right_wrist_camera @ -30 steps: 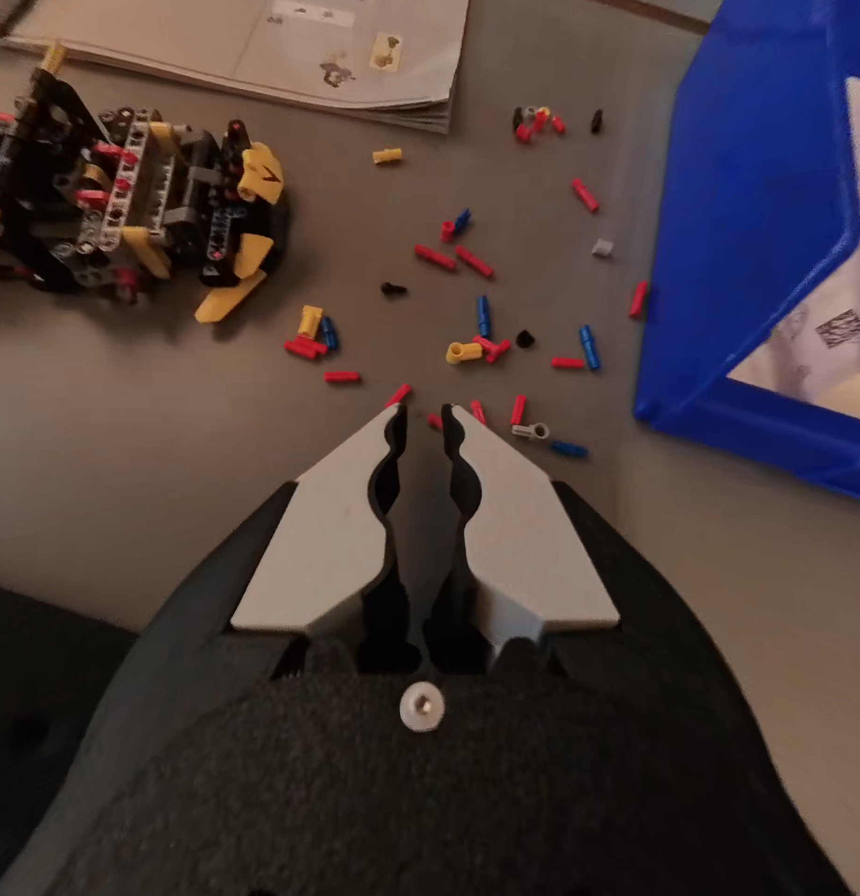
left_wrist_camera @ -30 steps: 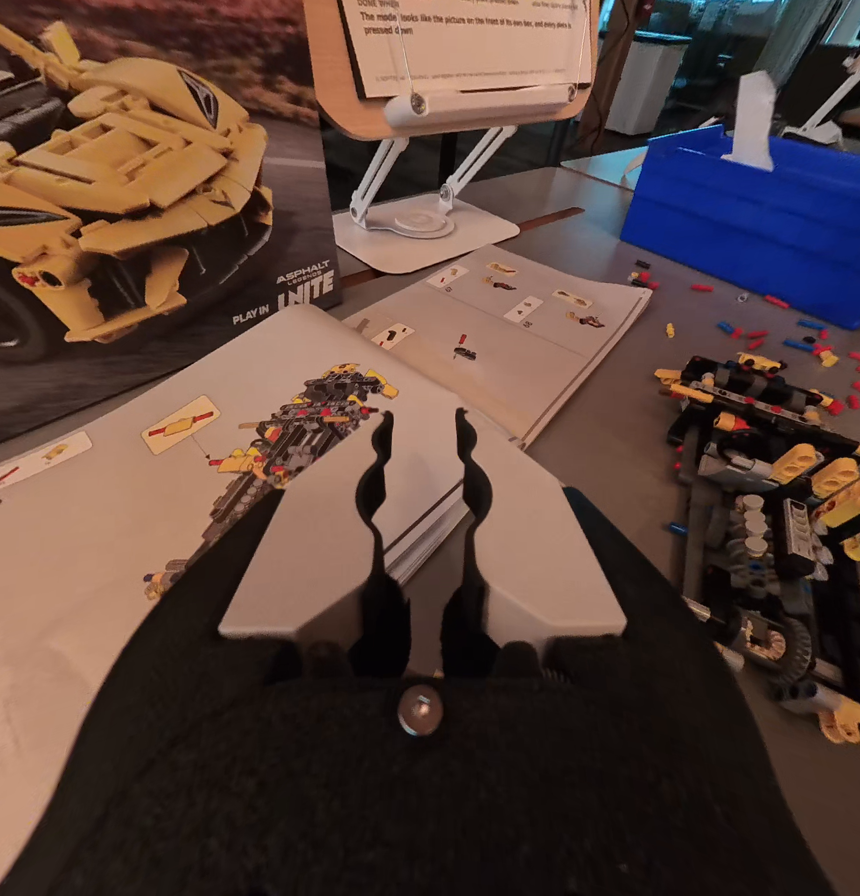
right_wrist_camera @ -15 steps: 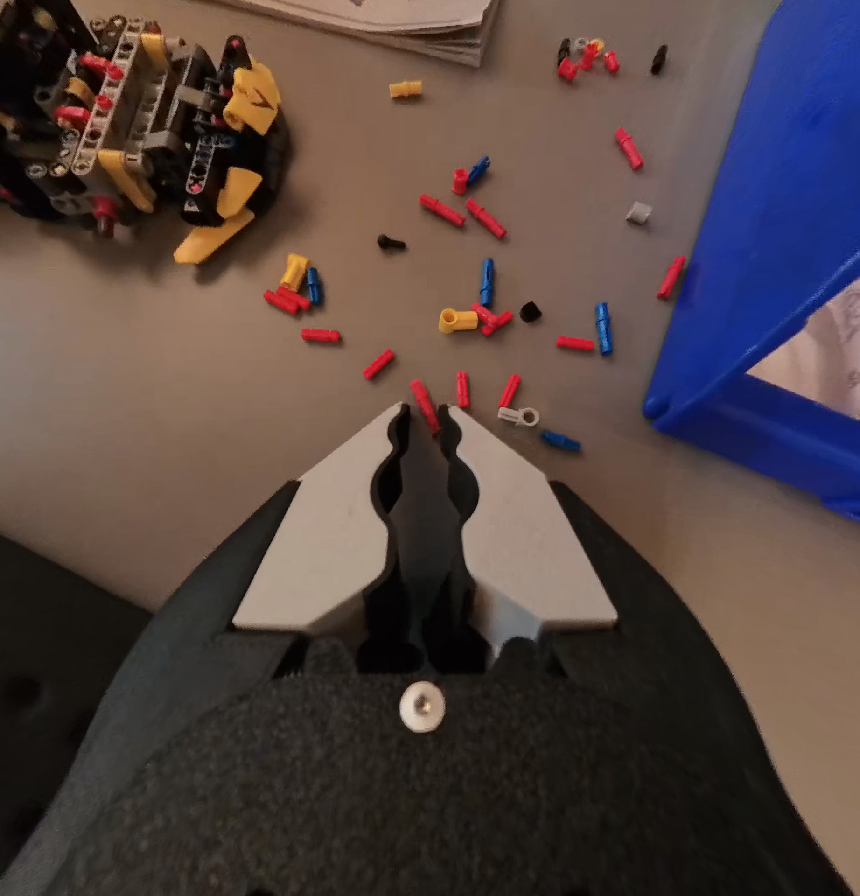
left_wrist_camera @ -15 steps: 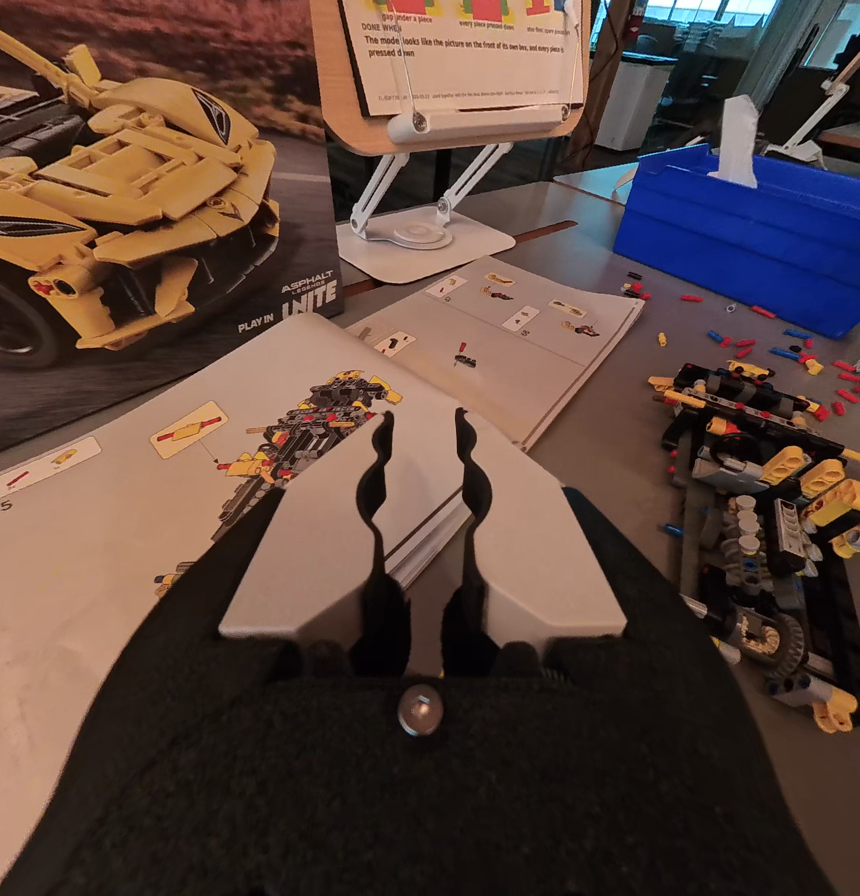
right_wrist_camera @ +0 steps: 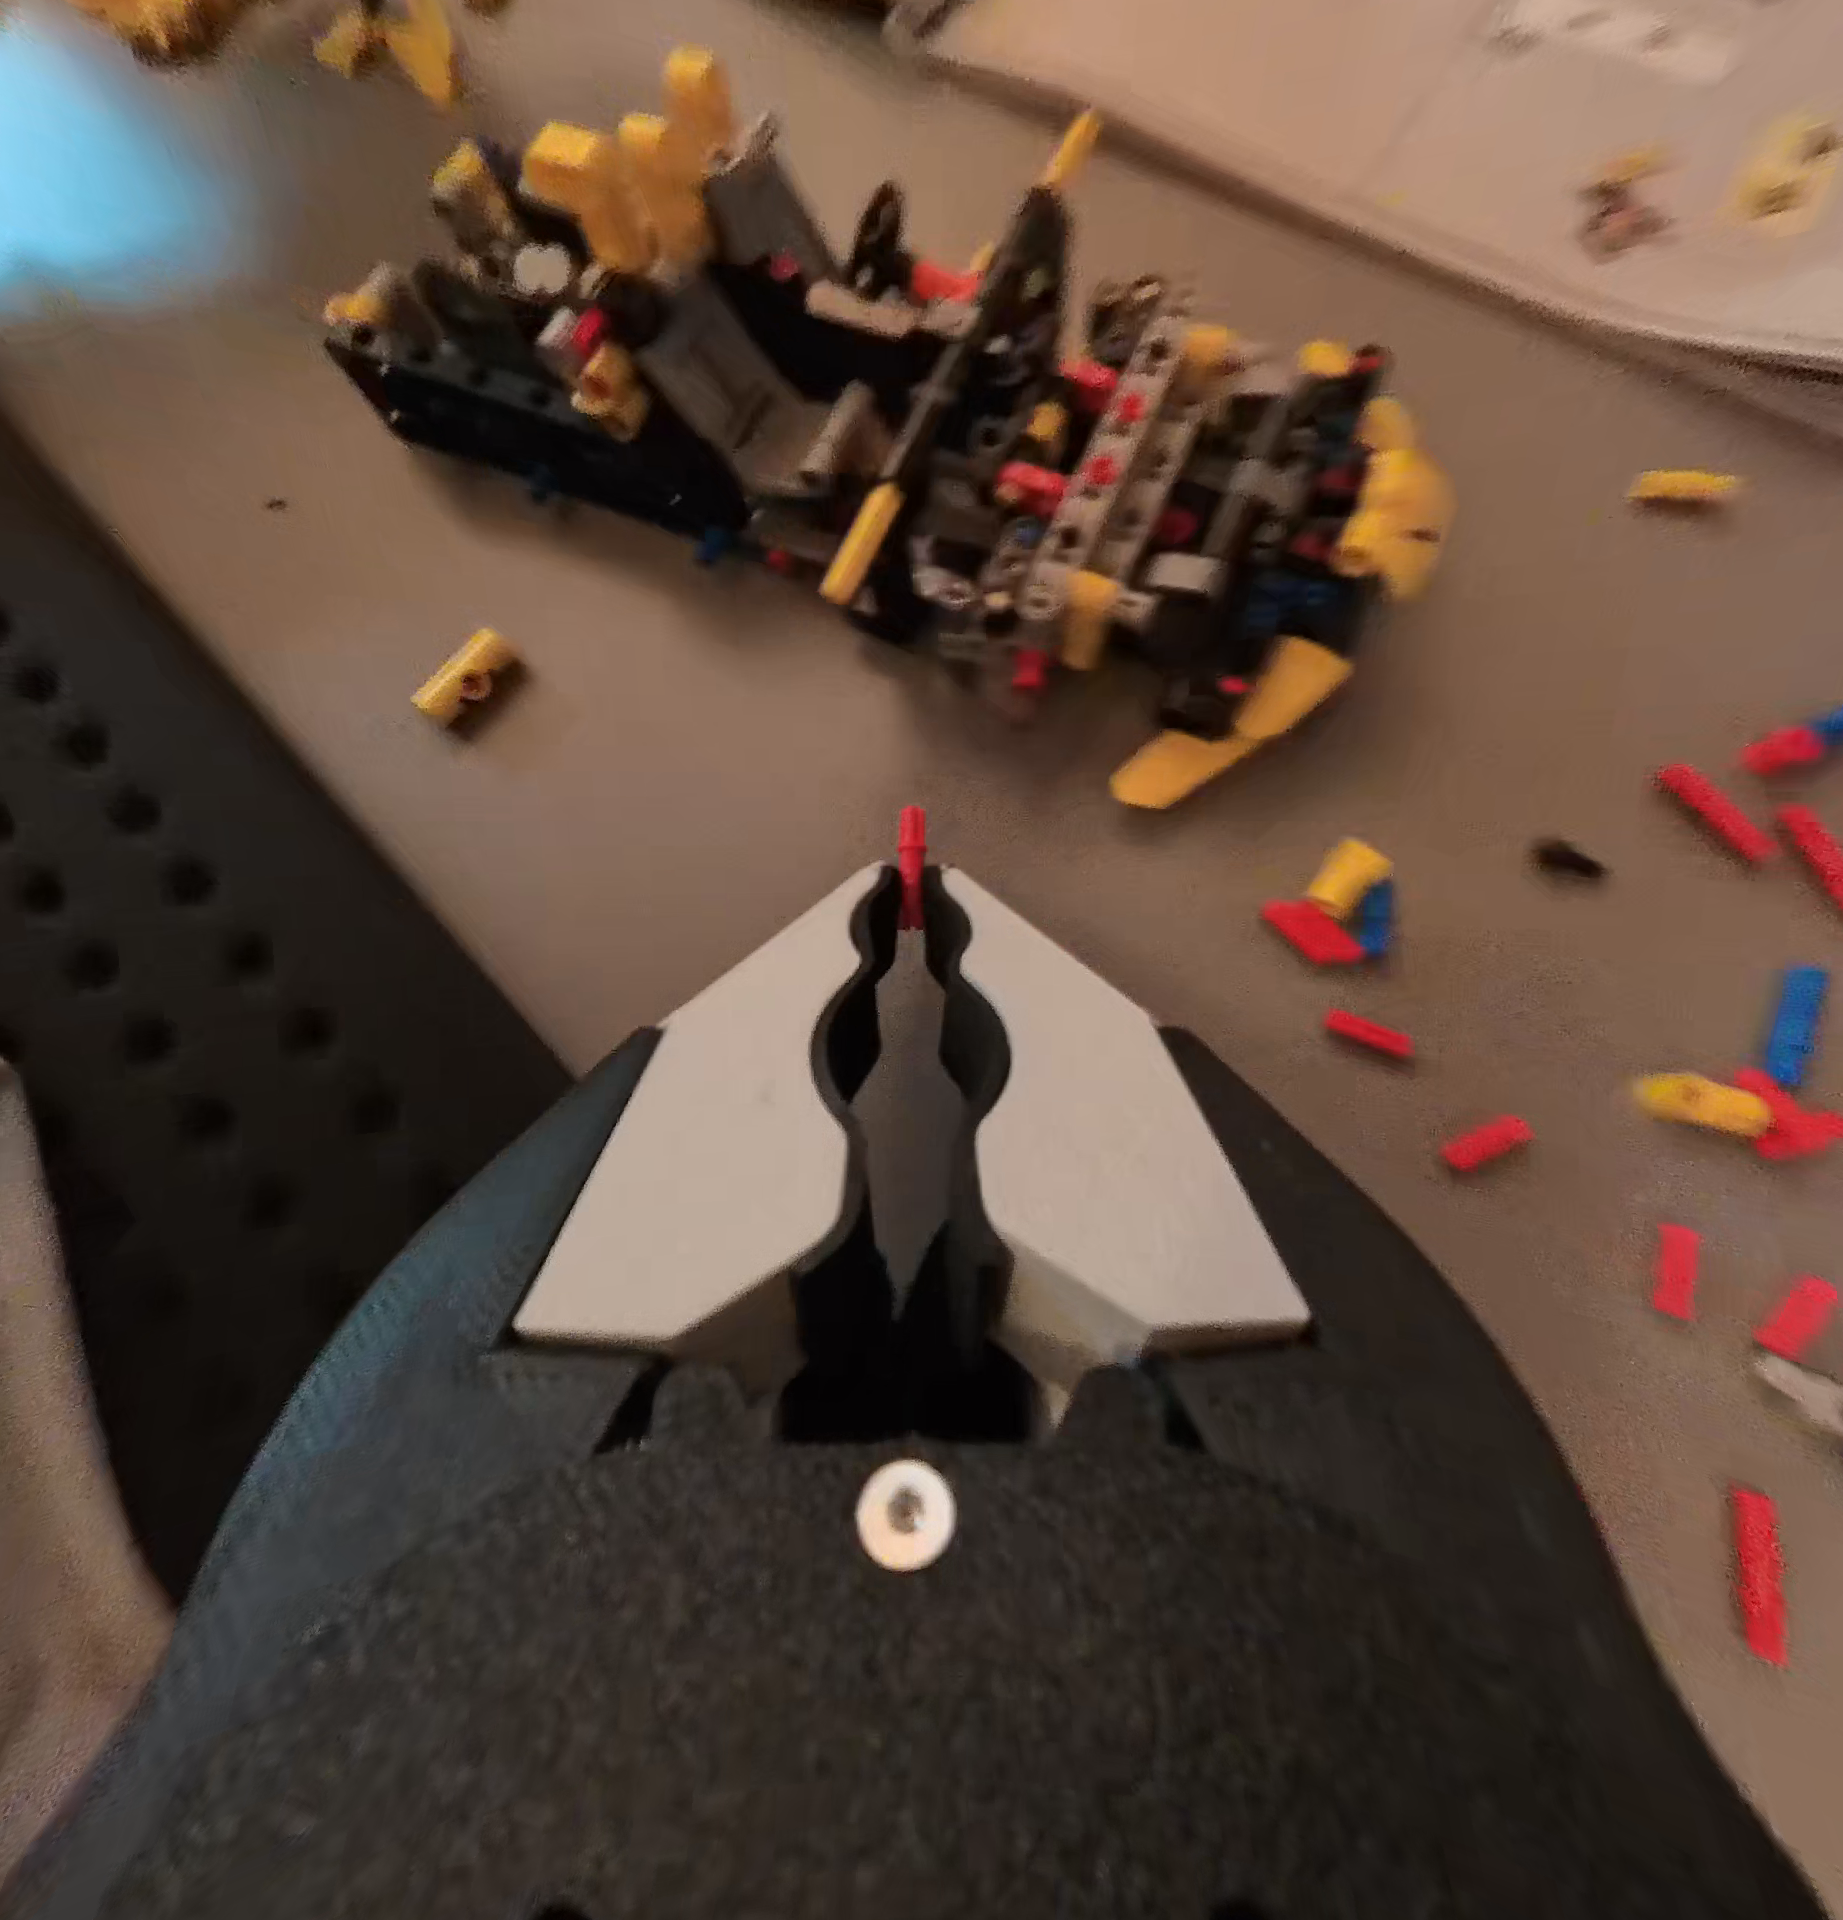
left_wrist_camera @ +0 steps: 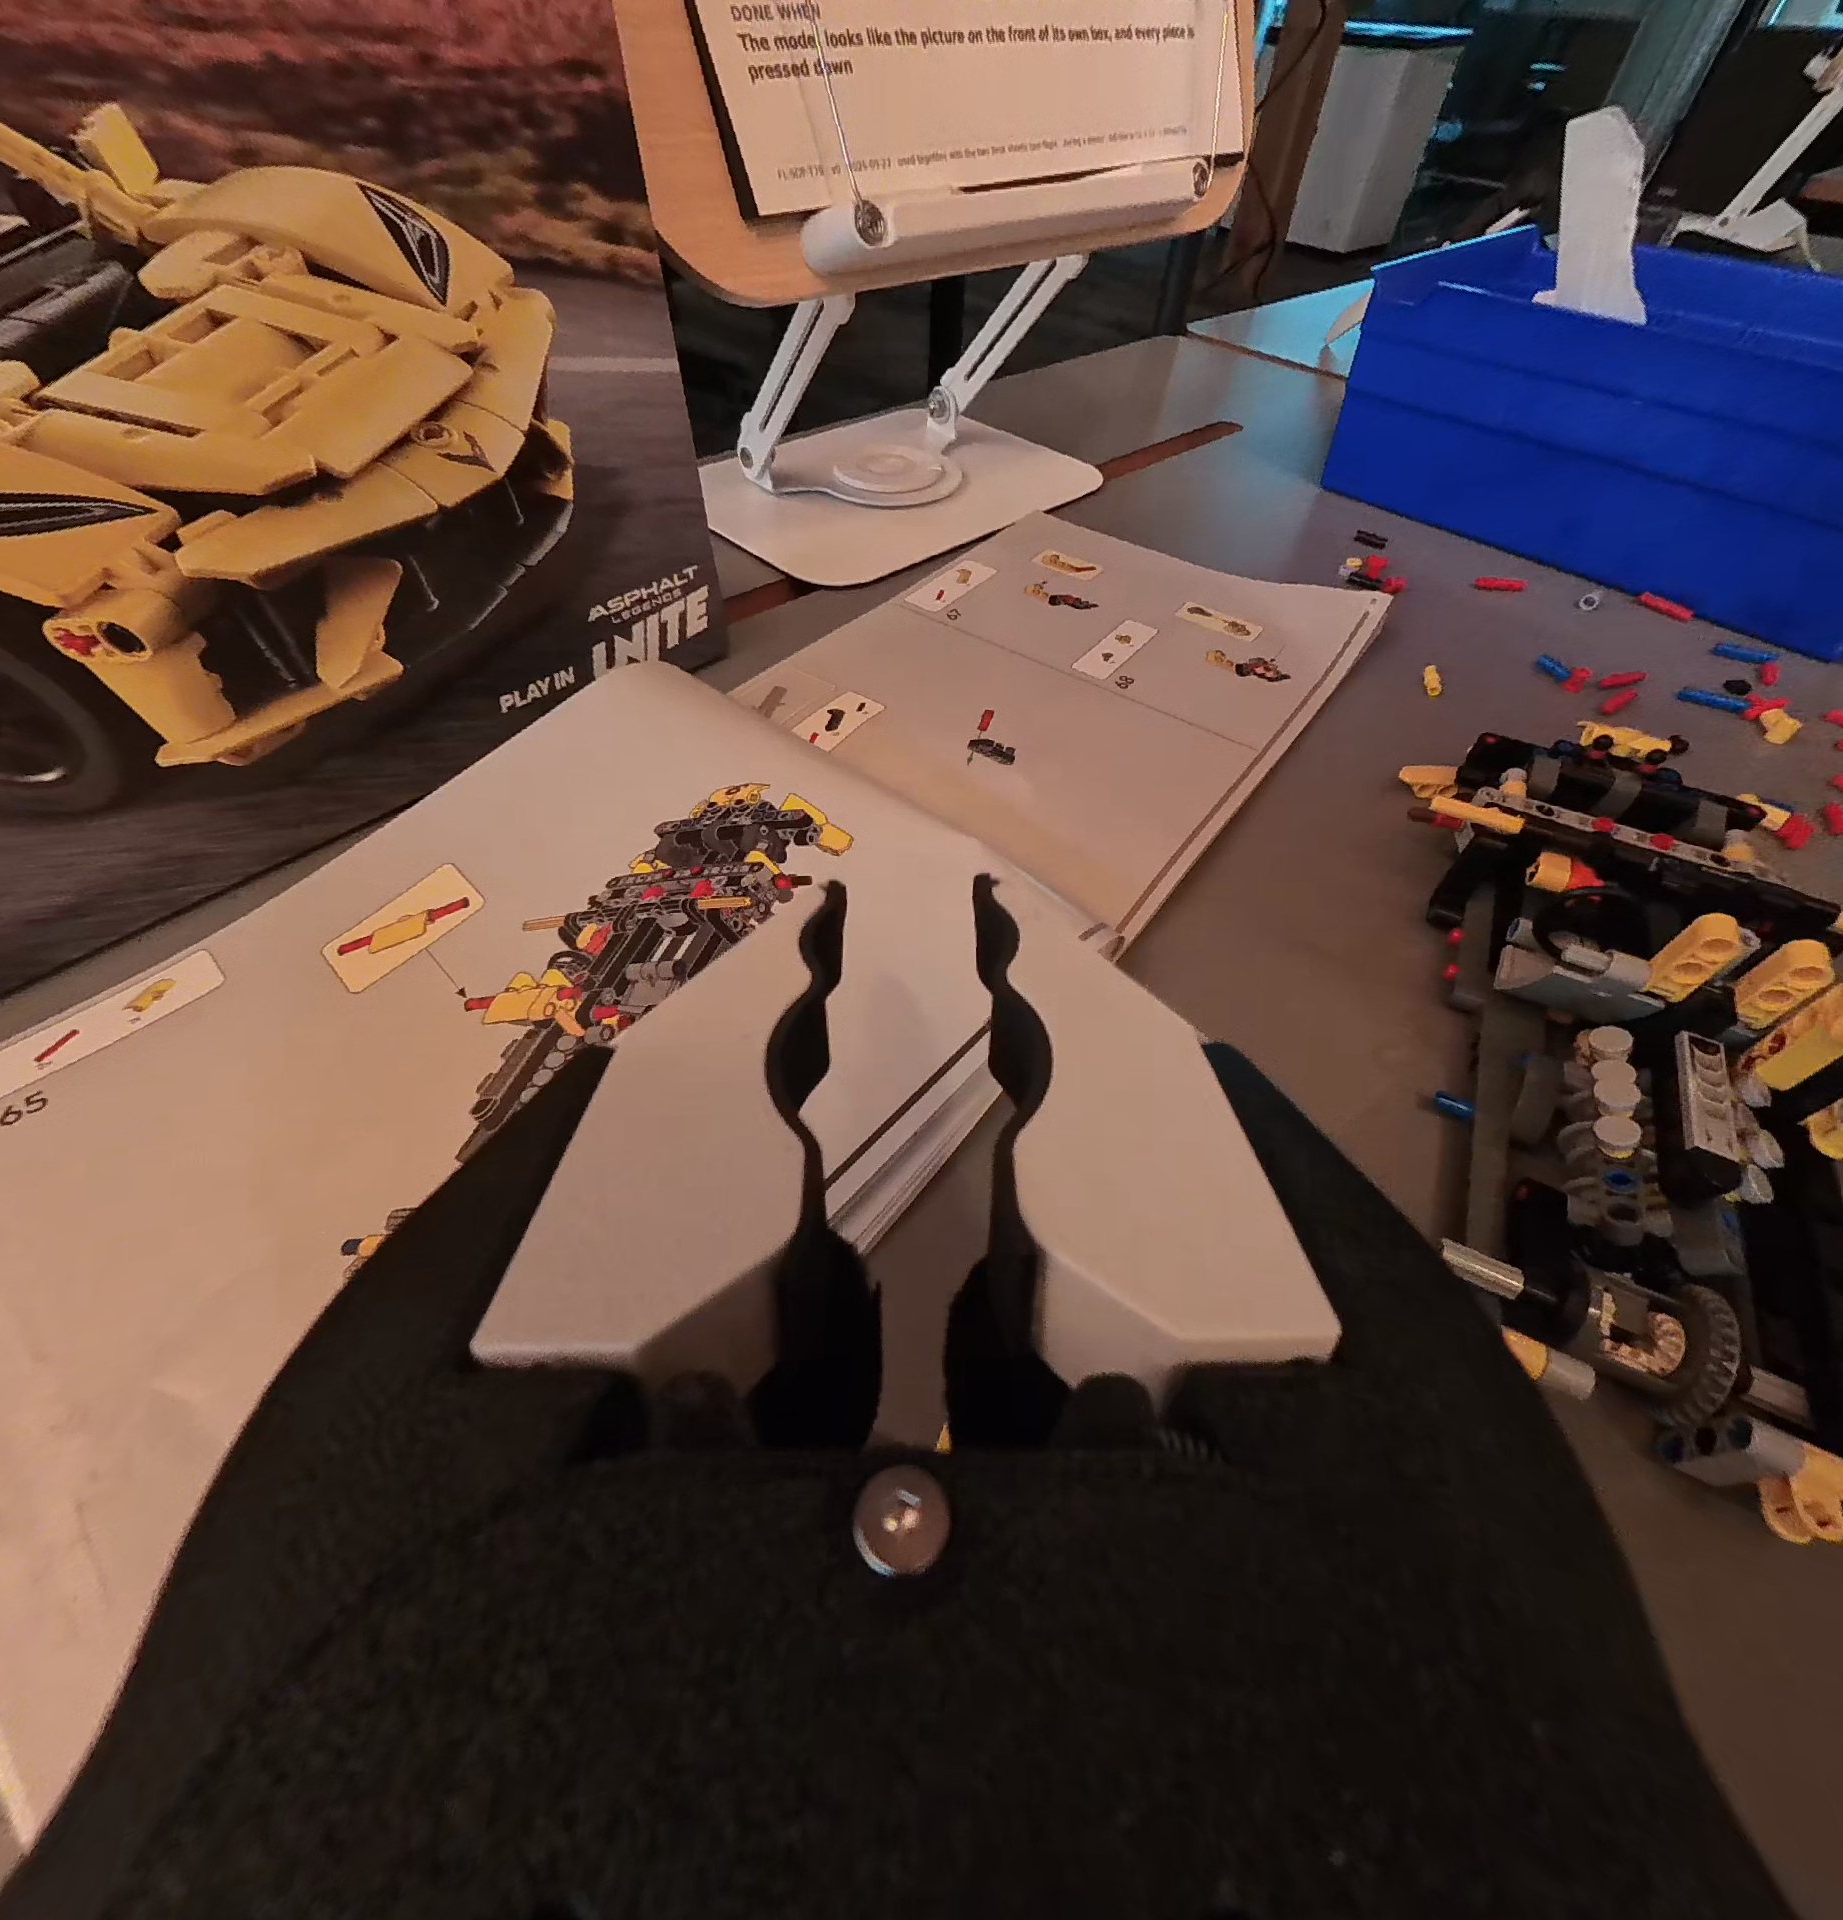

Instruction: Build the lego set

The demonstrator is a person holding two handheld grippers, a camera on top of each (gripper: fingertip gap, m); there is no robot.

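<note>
My right gripper (right_wrist_camera: pixel 911 878) is shut on a small red pin (right_wrist_camera: pixel 910 844) that sticks out past the fingertips, held above the grey table. The part-built black, grey and yellow lego car (right_wrist_camera: pixel 958 468) lies beyond it. The same car (left_wrist_camera: pixel 1665 1049) lies at the right in the left wrist view. My left gripper (left_wrist_camera: pixel 906 894) is open and empty, hovering over the open instruction booklet (left_wrist_camera: pixel 273 1091).
Loose red, blue and yellow pins (right_wrist_camera: pixel 1727 1018) lie scattered right of the car, and one yellow connector (right_wrist_camera: pixel 467 675) at its left. A blue bin (left_wrist_camera: pixel 1623 416), a document stand (left_wrist_camera: pixel 896 478) and the set's box (left_wrist_camera: pixel 273 416) stand at the back. A black perforated mat (right_wrist_camera: pixel 148 935) lies at the left. Across from one pair of fingers to the other is roughly 30 cm. From the right gripper's tips to the yellow connector (right_wrist_camera: pixel 467 675) is close to 11 cm.
My right gripper has closed on a red pin from the scattered pile, lifted it and swung left toward the car. My left gripper has barely moved.
</note>
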